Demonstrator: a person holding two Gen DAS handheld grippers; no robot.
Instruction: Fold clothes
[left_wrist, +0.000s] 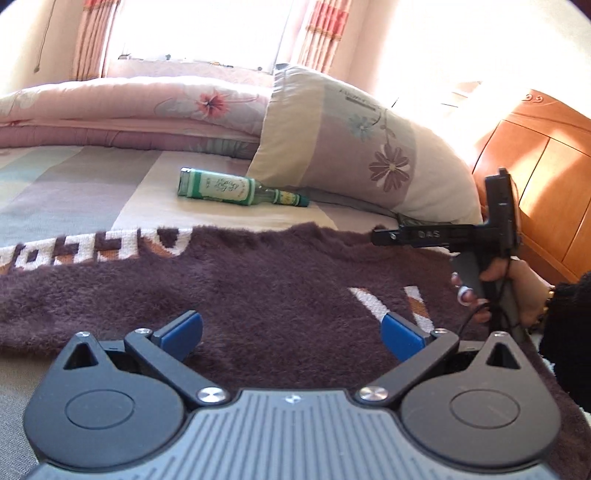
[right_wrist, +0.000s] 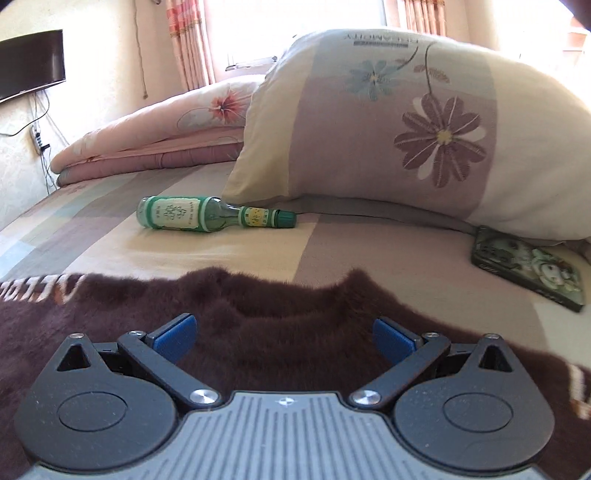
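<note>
A dark brown fuzzy sweater (left_wrist: 266, 273) with white and orange lettering lies spread flat on the bed. It also fills the lower part of the right wrist view (right_wrist: 280, 314). My left gripper (left_wrist: 291, 334) is open, its blue pads (left_wrist: 184, 332) wide apart just above the sweater, holding nothing. My right gripper (right_wrist: 282, 338) is open too, over the sweater near its far edge. In the left wrist view the right gripper (left_wrist: 384, 236) shows side-on at the right, held by a hand, its tip at the sweater's far edge.
A green glass bottle (left_wrist: 240, 188) lies on its side on the striped bedsheet (left_wrist: 74, 184) beyond the sweater. A large flowered pillow (right_wrist: 424, 122) and a folded pink quilt (left_wrist: 122, 110) lie behind. A phone in a patterned case (right_wrist: 532, 266) lies at the right. A wooden headboard (left_wrist: 546, 166) stands at the right.
</note>
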